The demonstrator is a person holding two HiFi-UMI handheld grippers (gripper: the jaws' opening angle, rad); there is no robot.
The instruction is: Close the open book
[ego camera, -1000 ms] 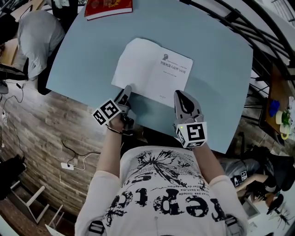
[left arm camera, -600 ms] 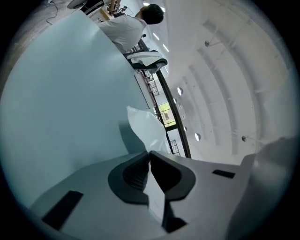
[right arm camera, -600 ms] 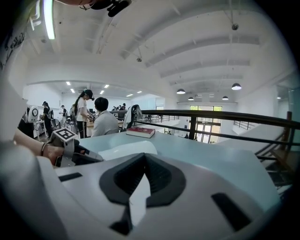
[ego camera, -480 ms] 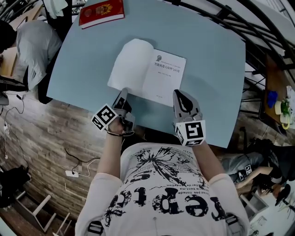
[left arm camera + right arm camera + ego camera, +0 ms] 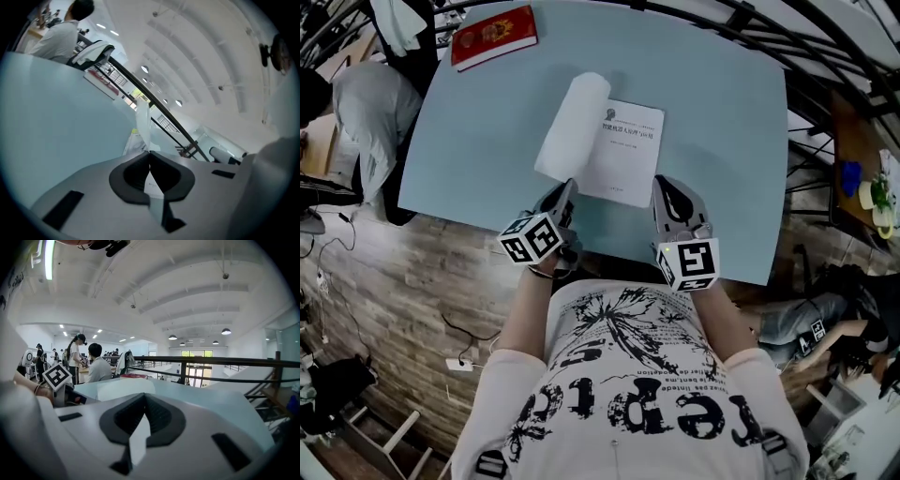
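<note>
An open white book [image 5: 628,155] lies on the light blue table [image 5: 478,141]. Its left side [image 5: 572,122] is lifted and curls over toward the printed right page. My left gripper [image 5: 566,189] is shut on the lower edge of that lifted side; in the left gripper view the thin white sheet [image 5: 143,124] rises from the closed jaws [image 5: 149,153]. My right gripper [image 5: 665,185] is shut and holds nothing, just off the book's near right corner. In the right gripper view its jaws [image 5: 144,396] point at the raised white pages [image 5: 124,387].
A red book [image 5: 494,36] lies at the table's far left corner. A person in grey [image 5: 366,108] sits past the table's left edge. A dark railing [image 5: 769,37] runs behind and to the right of the table.
The left gripper closed on the book's left side and rose, so that side went from flat to curled up over the middle. The right gripper shifted slightly forward.
</note>
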